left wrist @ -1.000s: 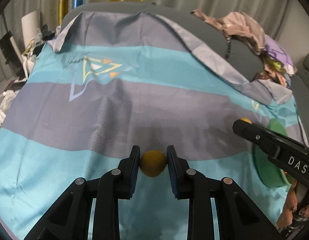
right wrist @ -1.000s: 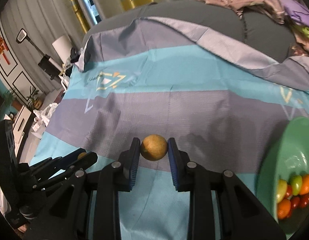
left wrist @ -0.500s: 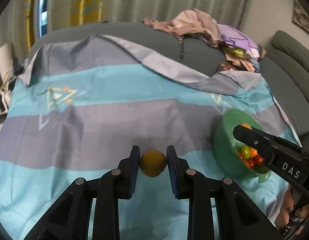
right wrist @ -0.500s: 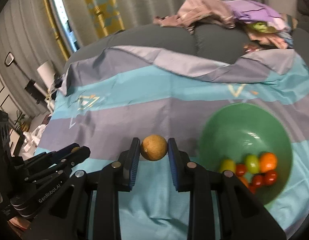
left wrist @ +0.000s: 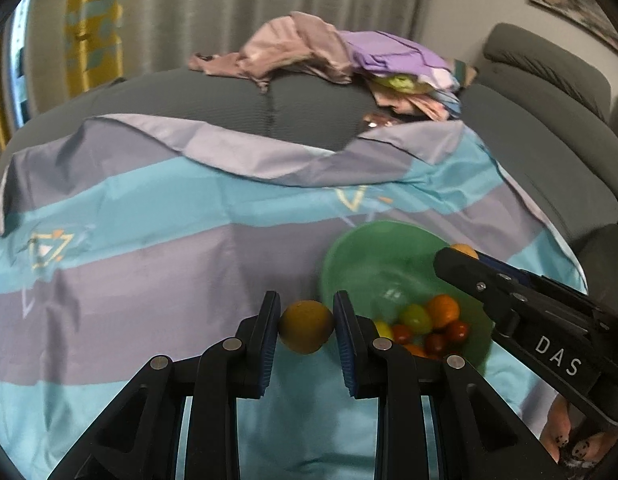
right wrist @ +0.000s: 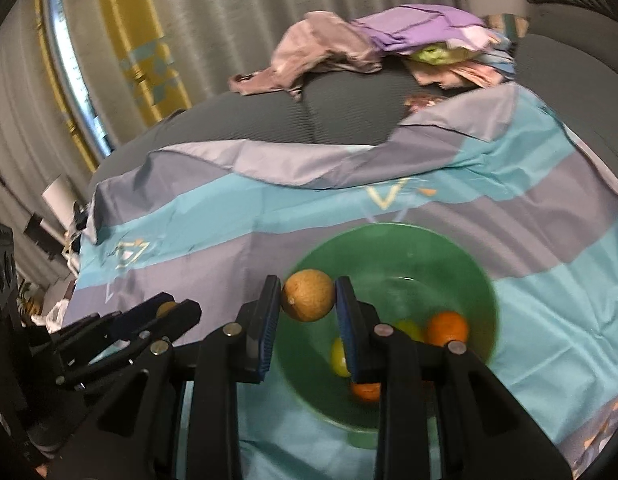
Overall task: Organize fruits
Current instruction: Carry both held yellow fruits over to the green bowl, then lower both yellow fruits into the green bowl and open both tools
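My left gripper is shut on a yellow-orange round fruit, held just left of the green bowl. My right gripper is shut on a brownish-orange round fruit, held over the left inner side of the same bowl. The bowl holds several small fruits: an orange one, yellow ones, a green one and red ones. The right gripper also shows in the left wrist view, over the bowl's right rim. The left gripper shows at the left of the right wrist view.
The bowl stands on a teal and grey striped cloth spread over a dark grey sofa. A pile of pink and purple clothes lies at the back. Curtains hang behind. Sofa cushions rise at the right.
Both grippers have moved right toward the bowl with their fruits. The right gripper's fruit now hangs over the bowl; the left one's is beside its left rim.
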`<action>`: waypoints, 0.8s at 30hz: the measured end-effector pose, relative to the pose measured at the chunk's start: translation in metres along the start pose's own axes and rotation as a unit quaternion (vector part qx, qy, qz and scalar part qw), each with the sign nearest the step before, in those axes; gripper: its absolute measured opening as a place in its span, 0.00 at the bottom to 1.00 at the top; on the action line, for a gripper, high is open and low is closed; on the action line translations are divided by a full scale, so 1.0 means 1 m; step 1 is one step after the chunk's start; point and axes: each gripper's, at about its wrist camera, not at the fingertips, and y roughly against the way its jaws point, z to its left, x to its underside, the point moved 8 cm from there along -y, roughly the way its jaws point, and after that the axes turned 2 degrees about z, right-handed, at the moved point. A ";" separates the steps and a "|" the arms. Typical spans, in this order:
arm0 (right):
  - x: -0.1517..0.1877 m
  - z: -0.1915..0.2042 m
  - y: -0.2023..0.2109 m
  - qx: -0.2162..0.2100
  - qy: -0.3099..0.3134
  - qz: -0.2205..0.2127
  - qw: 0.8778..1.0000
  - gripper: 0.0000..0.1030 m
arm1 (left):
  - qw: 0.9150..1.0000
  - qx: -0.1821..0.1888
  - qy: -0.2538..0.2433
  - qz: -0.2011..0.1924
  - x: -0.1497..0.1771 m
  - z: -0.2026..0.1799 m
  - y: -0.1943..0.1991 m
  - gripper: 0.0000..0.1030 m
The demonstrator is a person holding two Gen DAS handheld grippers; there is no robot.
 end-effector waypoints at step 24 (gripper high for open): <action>0.020 -0.073 -0.037 0.059 -0.069 0.070 0.993 0.29 | 0.995 0.037 -0.019 0.088 0.026 -0.060 -0.075 0.27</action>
